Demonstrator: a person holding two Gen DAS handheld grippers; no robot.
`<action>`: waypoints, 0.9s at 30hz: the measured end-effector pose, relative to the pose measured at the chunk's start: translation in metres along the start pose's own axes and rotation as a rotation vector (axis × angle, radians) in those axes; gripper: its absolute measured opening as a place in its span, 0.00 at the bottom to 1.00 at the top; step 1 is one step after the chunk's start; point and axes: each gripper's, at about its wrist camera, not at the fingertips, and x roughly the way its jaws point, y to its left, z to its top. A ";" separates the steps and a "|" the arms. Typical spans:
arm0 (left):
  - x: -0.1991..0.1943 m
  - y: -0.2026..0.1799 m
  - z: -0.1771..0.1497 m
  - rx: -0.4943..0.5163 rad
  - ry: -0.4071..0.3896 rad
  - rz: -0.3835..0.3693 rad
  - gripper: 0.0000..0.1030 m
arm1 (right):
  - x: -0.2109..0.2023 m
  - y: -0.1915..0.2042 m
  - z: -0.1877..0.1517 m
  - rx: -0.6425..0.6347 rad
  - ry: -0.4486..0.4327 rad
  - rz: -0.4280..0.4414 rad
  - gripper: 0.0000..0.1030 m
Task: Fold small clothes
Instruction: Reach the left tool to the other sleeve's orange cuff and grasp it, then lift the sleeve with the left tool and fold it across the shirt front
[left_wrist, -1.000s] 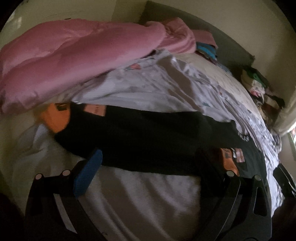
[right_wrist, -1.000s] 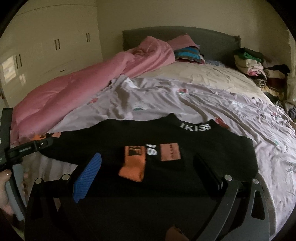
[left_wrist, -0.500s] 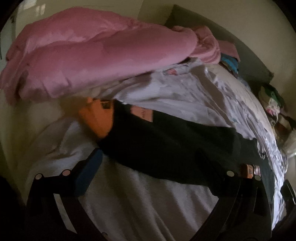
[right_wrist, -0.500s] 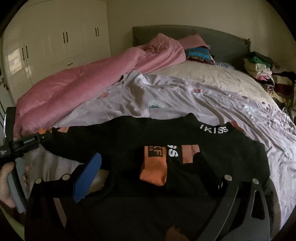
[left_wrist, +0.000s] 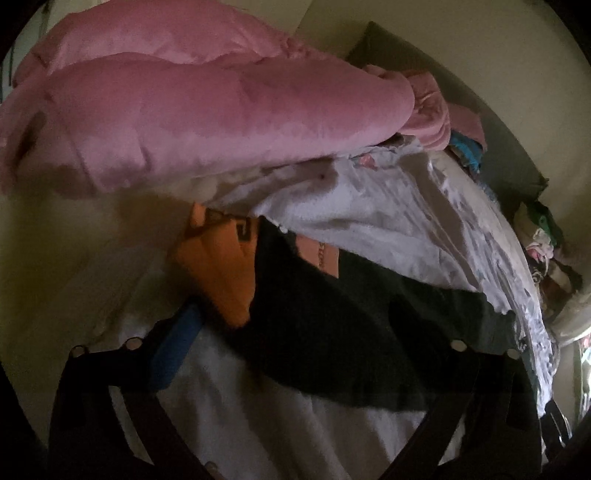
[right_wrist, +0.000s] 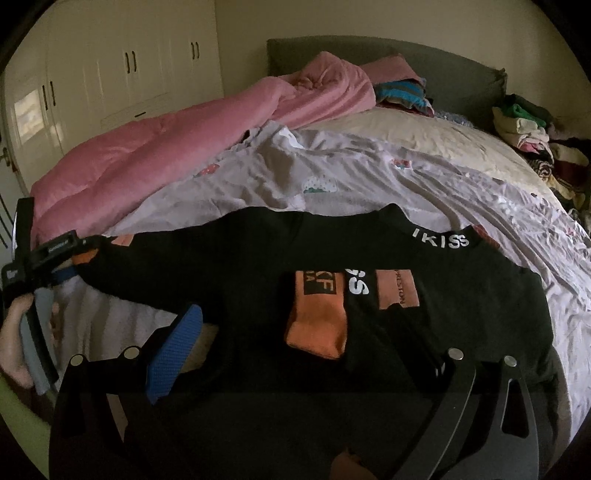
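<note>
Two pieces of white lettering read plainly on the black sweatshirt (right_wrist: 332, 280) spread flat on the bed (right_wrist: 424, 155): "IKISS" across the collar and a partial "SS" on the chest between orange patches, one marked "KF". At the far left of the right wrist view a person's hand (right_wrist: 14, 332) grips the left hand-held gripper (left_wrist: 291, 332), which points down at the orange cuff (left_wrist: 225, 273) of the outstretched sleeve, its jaws closing with the sleeve end between them but not yet pressed. Nearer the camera, the right hand-held gripper (right_wrist: 295, 332) hangs spread wide over the sweatshirt's lower front, pinching nothing.
</note>
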 end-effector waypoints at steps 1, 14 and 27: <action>0.004 0.000 0.002 -0.002 0.007 -0.004 0.74 | 0.001 -0.001 -0.001 0.003 0.002 -0.003 0.96; -0.012 0.019 0.010 -0.045 -0.024 -0.032 0.10 | -0.010 -0.020 -0.007 0.057 -0.001 0.011 0.96; -0.067 -0.037 0.013 0.061 -0.114 -0.099 0.09 | -0.045 -0.051 -0.008 0.121 -0.058 0.014 0.96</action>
